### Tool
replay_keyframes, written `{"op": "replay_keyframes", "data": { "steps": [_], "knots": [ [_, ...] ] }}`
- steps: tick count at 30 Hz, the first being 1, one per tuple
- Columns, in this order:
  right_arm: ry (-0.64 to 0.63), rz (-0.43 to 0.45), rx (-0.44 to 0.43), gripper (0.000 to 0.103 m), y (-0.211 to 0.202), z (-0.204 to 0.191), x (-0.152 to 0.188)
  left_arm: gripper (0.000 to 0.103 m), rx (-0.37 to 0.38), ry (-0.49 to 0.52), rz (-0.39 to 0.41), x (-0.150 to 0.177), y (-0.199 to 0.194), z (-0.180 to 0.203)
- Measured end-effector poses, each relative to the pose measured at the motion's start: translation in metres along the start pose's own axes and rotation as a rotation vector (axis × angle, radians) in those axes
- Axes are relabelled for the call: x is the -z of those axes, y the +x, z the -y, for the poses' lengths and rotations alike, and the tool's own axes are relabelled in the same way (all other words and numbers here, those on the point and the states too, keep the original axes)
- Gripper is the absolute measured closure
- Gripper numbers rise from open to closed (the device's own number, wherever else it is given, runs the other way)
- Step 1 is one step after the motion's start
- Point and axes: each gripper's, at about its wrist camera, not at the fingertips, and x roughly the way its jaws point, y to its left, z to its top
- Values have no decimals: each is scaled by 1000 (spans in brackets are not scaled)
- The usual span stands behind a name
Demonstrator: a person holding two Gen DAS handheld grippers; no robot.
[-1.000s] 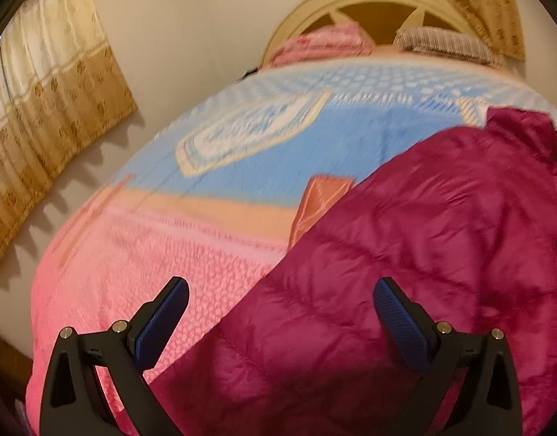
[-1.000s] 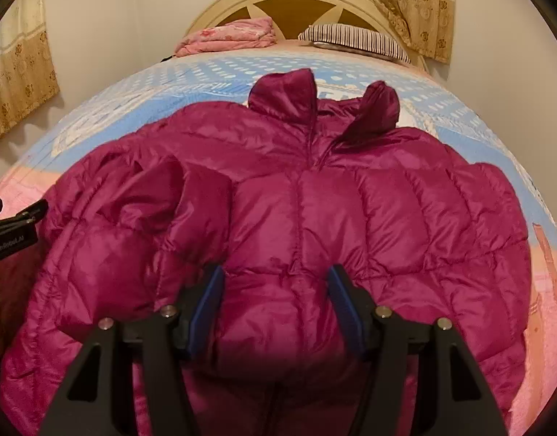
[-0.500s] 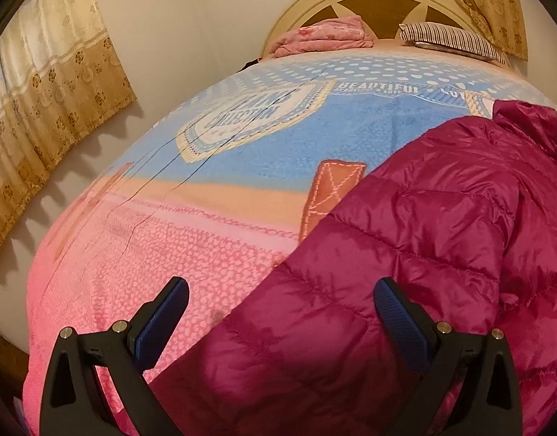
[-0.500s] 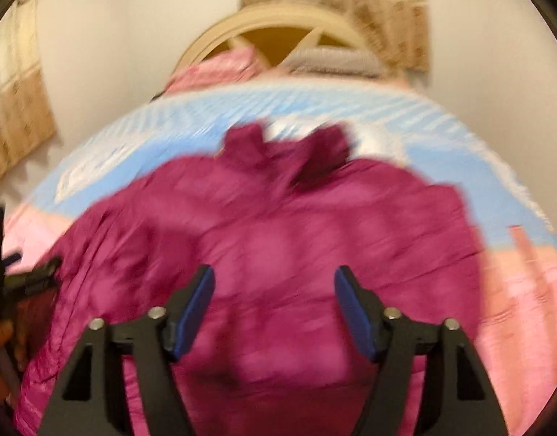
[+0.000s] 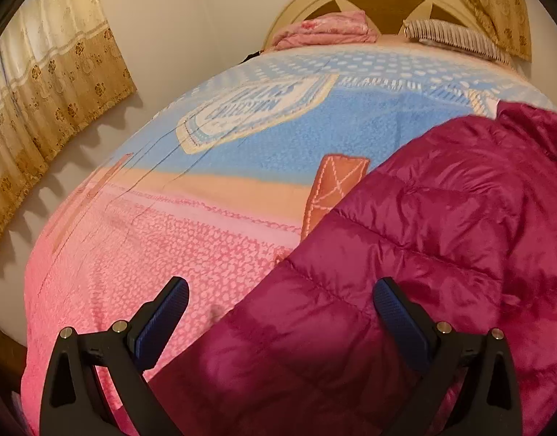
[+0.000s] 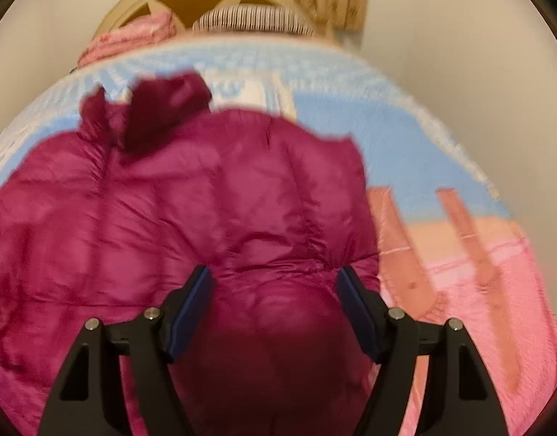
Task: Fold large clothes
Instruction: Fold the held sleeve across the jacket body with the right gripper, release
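On the bed (image 5: 213,167), a magenta puffer jacket (image 6: 213,196) lies spread; left hand-held gripper (image 5: 280,301) and right hand-held gripper (image 6: 274,287) hover open-jawed, gripping nothing.

Magenta puffer jacket (image 6: 213,196) flat on bed

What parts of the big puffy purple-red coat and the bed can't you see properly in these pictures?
- Magenta quilted puffer jacket: left wrist view, its far side is cut off by the picture's edge.
- Jacket's hem: right wrist view, hidden behind the right gripper.
- Lettering on the blue and pink blanket: blurred, unreadable.
- Striped pillow: right wrist view, smeared by motion.
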Motion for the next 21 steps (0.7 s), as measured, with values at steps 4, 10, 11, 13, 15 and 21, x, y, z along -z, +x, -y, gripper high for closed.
{"op": "replay_keyframes", "data": {
  "steps": [4,10,11,13,15,21],
  "knots": [
    [-79,64,-164,24,-39,-59,4,1,-13,20,28,1,-10,-2],
    [-249,42,-238,24,-30,-145,33,1,-21,14,11,5,-10,-9],
    [-259,35,-227,24,-23,-151,37,1,-19,14,8,7,-10,-10],
    [-271,25,-202,24,-11,-157,42,1,-14,18,1,9,-9,-11],
    [-274,14,-194,23,-3,-158,45,1,-15,26,-2,11,-7,-11],
    [-267,9,-183,19,1,-159,43,1,-33,40,2,17,-18,-27]
  ]
}}
